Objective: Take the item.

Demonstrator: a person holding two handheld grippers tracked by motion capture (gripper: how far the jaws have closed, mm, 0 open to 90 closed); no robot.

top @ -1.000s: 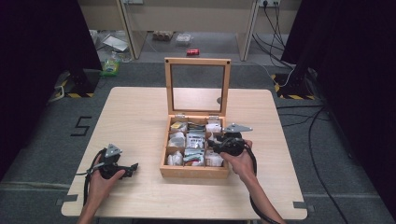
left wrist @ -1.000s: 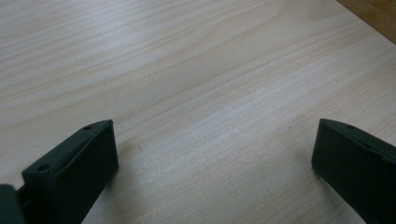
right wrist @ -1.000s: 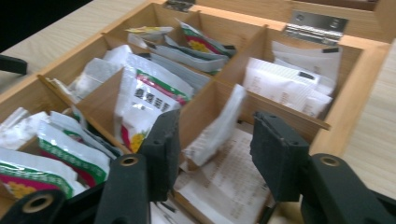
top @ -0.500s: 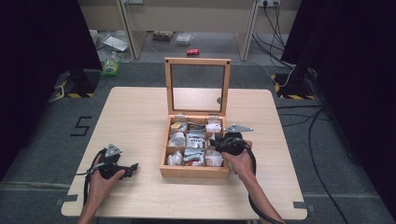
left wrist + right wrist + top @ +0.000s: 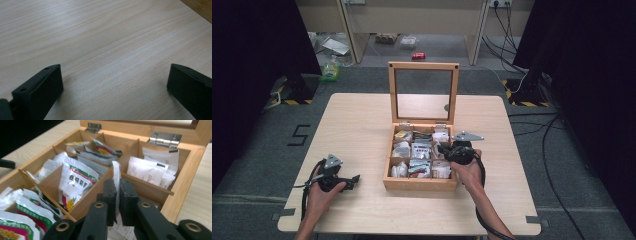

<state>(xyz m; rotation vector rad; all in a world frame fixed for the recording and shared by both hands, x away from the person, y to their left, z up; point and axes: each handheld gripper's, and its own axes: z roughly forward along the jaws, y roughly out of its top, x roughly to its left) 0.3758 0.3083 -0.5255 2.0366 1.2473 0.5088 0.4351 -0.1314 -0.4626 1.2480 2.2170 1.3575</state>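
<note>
Pinching a thin white sachet [image 5: 116, 173], the right gripper [image 5: 117, 185] has its jaws just closed in on it, pads flat on both faces, the packet standing on edge between them. In the high view the right gripper [image 5: 451, 150] sits over the right column of the wooden box [image 5: 419, 186], roughly at the middle compartment; the right hand [image 5: 467, 170] holds it from the near side.

Step in hand, as I judge it: lifting one sachet out of its cell. To do it well, pull straight up along the plane of the packet, keep clear of the divider [image 5: 147, 185] just beyond the jaws, and don't drag the neighbouring white packets [image 5: 150, 170] in the far-right cell. The grip is low on the packet, so it may flop; go slow.

Sachet orientation: long axis close to vertical, top edge poking up above the jaw tips, thin edge toward the camera, flat faces toward the two pads. Lower end is hidden behind the jaws.

Other cells hold green-and-red printed sachets [image 5: 77, 181]. The box lid [image 5: 424, 90] stands open and upright at the far side.

Left gripper [image 5: 343, 181] rests on the table [image 5: 362, 125] well apart from the box, jaws spread wide with nothing between them, bare wood under them in the left gripper view [image 5: 115, 75].
</note>
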